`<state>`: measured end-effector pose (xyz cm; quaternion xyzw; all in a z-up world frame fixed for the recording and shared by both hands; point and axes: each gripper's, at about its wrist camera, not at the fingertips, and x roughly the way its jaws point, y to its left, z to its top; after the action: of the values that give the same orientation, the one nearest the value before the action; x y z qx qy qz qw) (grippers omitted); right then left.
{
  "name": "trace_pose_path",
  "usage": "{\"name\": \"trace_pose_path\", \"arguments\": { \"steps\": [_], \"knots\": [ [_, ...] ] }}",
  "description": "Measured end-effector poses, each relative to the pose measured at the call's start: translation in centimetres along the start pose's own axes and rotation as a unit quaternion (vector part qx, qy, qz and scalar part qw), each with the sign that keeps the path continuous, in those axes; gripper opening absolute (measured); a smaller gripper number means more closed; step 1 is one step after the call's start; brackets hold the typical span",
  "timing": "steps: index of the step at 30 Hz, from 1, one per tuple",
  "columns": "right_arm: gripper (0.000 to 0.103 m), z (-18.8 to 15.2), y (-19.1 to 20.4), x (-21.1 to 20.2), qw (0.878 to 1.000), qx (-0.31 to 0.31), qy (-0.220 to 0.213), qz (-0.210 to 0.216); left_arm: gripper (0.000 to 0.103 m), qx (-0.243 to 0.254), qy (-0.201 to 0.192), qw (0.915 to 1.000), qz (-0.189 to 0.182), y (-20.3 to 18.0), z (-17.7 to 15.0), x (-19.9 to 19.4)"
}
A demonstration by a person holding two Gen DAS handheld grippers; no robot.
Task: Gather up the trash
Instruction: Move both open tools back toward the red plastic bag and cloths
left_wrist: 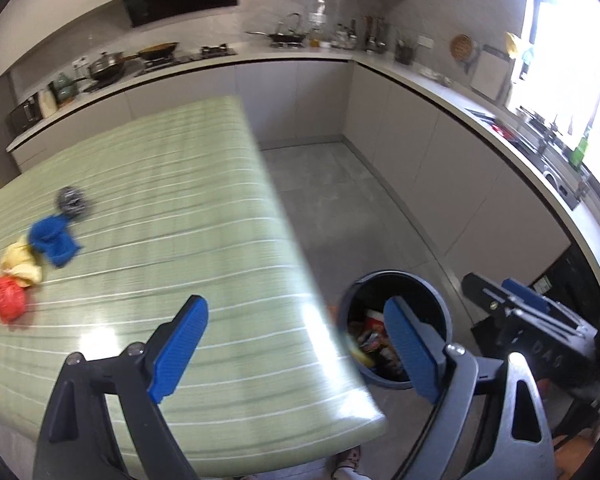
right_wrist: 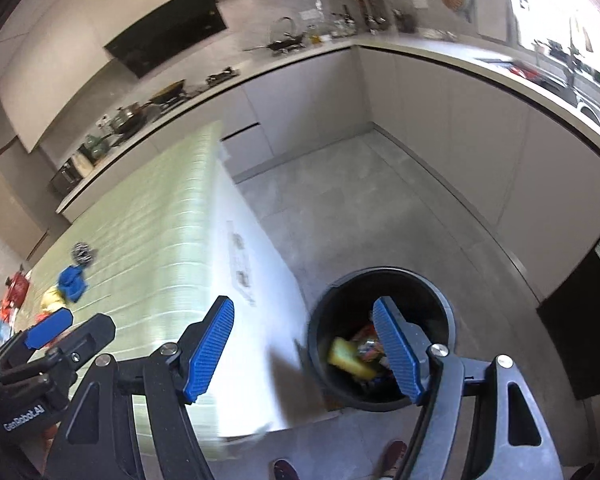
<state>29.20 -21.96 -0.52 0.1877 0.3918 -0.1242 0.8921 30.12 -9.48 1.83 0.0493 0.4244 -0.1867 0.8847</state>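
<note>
Four loose items remain on the green striped table point(left_wrist: 204, 208), listed left to right as the left wrist view shows them, followed by bin and tools.

- Red crumpled piece point(left_wrist: 8, 300): nearest the table's left edge. Looks like thin film or a bag, so probably very light, soft and crushable. Judged best pinched across its bunched middle, where the folds give the pads something to bite.
- Yellow soft lump point(left_wrist: 20, 264): touching the red piece and the blue one. Material unclear through the blur; appears limp. A grip on its thickest fold seems wisest.
- Blue cloth-like item point(left_wrist: 54, 240): lies just beside the yellow lump, partly over it. Likely light and floppy; it would drape when lifted, so take it near the centre, not a corner.
- Steel-wool scourer point(left_wrist: 71, 200): furthest back, just beside the blue item. Springy, light and rough, unlikely to slip; any grip across the ball should hold.
- Trash bin point(left_wrist: 396, 332): stands on the floor off the table's right edge, open-topped, already holding mixed wrappers and something yellow.
- Left gripper point(left_wrist: 296, 348): jaws spread wide, nothing between them, over the table's right edge.
- Right gripper point(right_wrist: 304, 348): jaws apart, empty, above the gap between table and bin; blue pads point(right_wrist: 210, 348) clean.
</note>
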Motion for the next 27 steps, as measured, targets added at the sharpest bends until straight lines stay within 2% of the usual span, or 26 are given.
{"name": "trace_pose_path", "arguments": {
  "steps": [8,13,20,24,27],
  "knots": [
    [0.075,-2.8,10.8,1.3,0.999,-0.031,-0.003,0.031,0.091,-0.053,0.003,0.9977,0.044,12.4,-2.6,-1.2],
    [0.075,-5.0,17.5,2.9,0.997,-0.053,0.013,0.059,0.091,-0.077,0.008,0.9939,0.079,18.9,-4.0,-1.8],
    [0.075,-5.6,24.1,4.0,0.989,-0.106,0.031,0.094,0.091,-0.129,0.010,0.9837,0.125,26.1,-5.0,-2.5],
    [0.075,-5.3,27.0,5.3,0.982,-0.145,0.031,0.117,0.091,-0.164,0.017,0.9738,0.157,28.9,-5.5,-1.7],
    [0.075,-5.1,28.1,6.5,0.979,-0.144,0.044,0.138,0.091,-0.176,0.031,0.9686,0.173,30.4,-5.6,-0.9]
  ]
}}
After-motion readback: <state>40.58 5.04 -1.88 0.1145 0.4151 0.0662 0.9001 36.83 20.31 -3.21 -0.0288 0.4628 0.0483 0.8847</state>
